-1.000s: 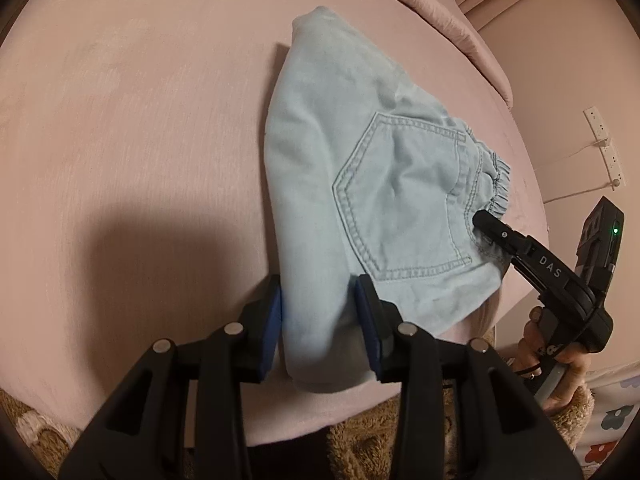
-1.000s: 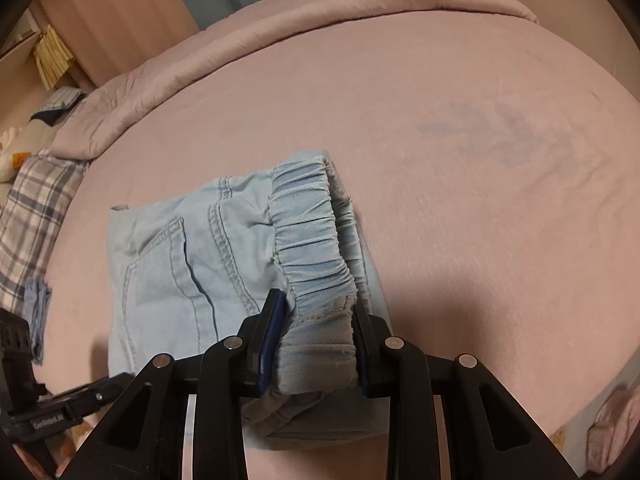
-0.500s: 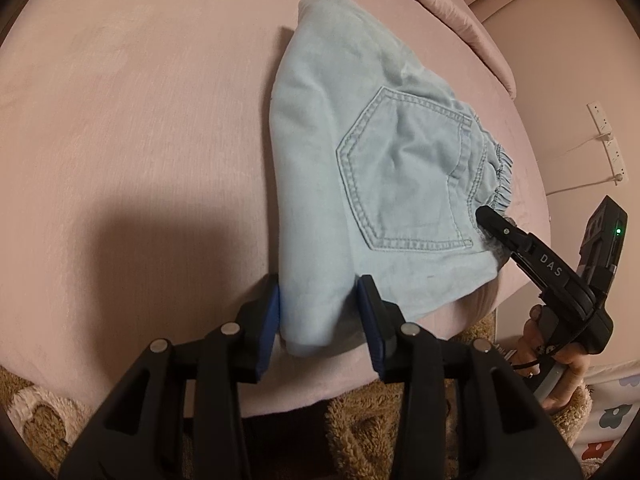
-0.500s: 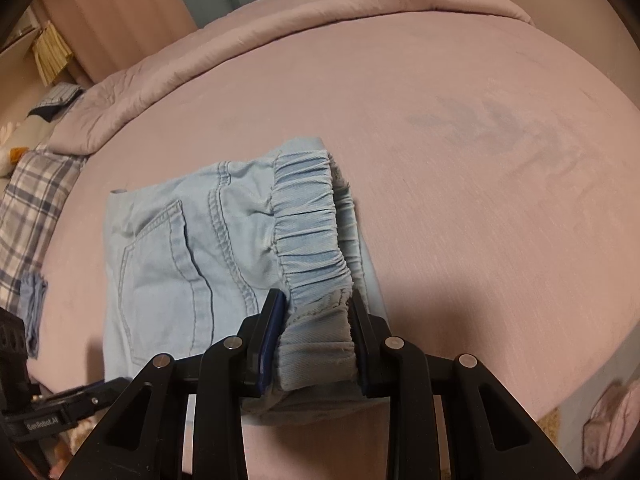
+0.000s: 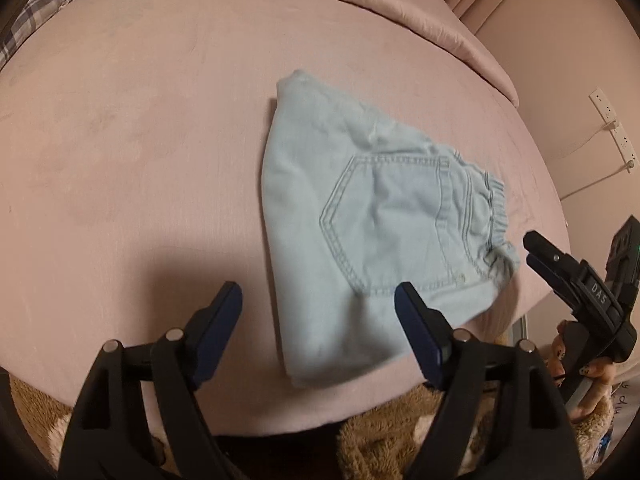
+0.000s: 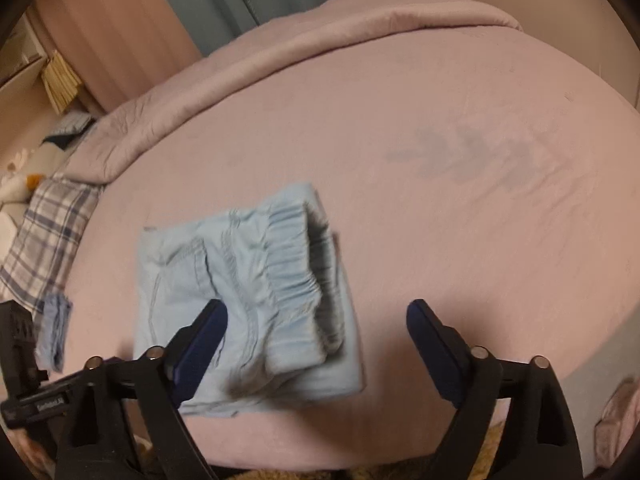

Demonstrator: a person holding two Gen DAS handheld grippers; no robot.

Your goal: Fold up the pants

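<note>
The light blue denim pants (image 5: 360,224) lie folded into a compact bundle on the pink bed (image 5: 140,140), back pocket up and elastic waistband to the right. My left gripper (image 5: 320,312) is open and empty, just in front of the bundle's near edge. My right gripper (image 6: 316,328) is open and empty, its jaws standing wide over the waistband end of the pants (image 6: 256,292). The right gripper also shows at the right edge of the left wrist view (image 5: 536,248), clear of the waistband.
A folded pink duvet (image 6: 320,40) runs along the far side of the bed. A plaid pillow (image 6: 44,236) lies at the left. A brown fuzzy rug (image 5: 392,440) lies below the bed's near edge. A wall outlet strip (image 5: 612,124) is at the right.
Both grippers have let go of the pants and opened wide. Both have pulled back from the bundle, which now rests on the bed.
</note>
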